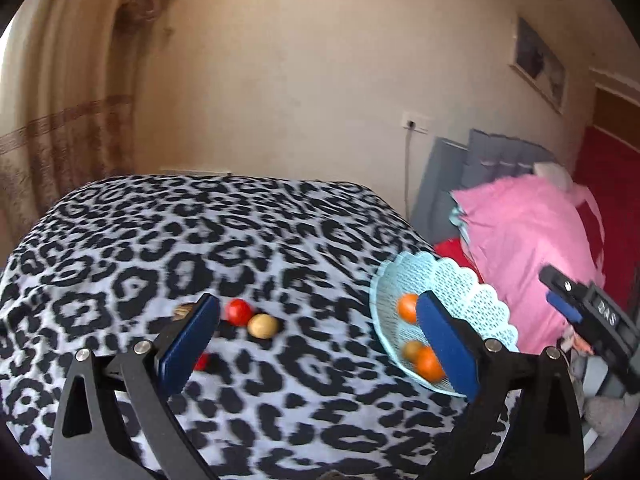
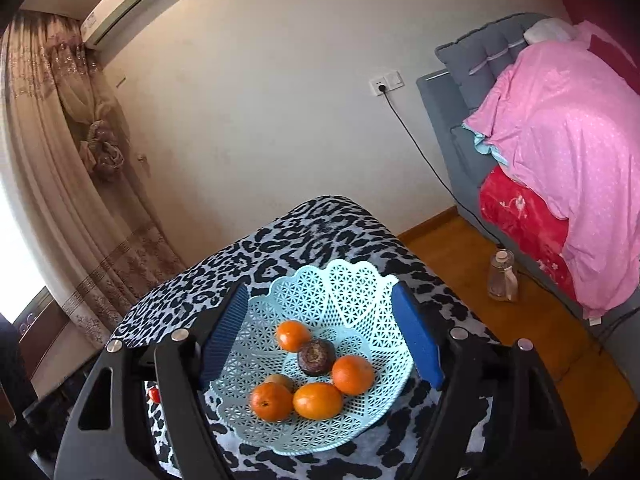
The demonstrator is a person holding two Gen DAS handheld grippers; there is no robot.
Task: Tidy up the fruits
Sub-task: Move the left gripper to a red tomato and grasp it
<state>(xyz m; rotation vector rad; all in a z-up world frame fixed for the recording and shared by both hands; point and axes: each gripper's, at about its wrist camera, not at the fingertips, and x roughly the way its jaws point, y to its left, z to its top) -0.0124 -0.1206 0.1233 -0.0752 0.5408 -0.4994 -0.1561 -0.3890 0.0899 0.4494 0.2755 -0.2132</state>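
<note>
The light-blue lattice basket (image 2: 320,304) is sitting on the table (image 1: 224,240), which is draped in a leopard-print cloth, and it is serving as the collecting point for the fruit. Inside it, the right wrist view is showing four oranges (image 2: 318,401), a dark round fruit (image 2: 316,357) resting among them at the centre, and a small brownish fruit (image 2: 280,380) tucked behind the nearest orange.

The right tool (image 2: 320,344) is hanging over the basket with its jaws spread apart on either side of the bowl, the blue pads (image 2: 416,344) pressing on nothing, so it is holding nothing. The left tool (image 1: 316,344) is standing released as well, its jaws wide and empty, pointing across the table to the left of the basket.

Judging by what is lying about, most of the sorting is looking done, but some is remaining. Well to the left of the basket, a red fruit (image 1: 239,311) and a tan round fruit (image 1: 262,326) are lying just beside each other on the cloth. Nearer the left tool, another small red piece (image 1: 202,361) is peeking out beside its left pad, and something brownish (image 1: 183,311) is showing past that pad's tip; it is too hidden to name. These are still waiting to go into the basket.
</note>
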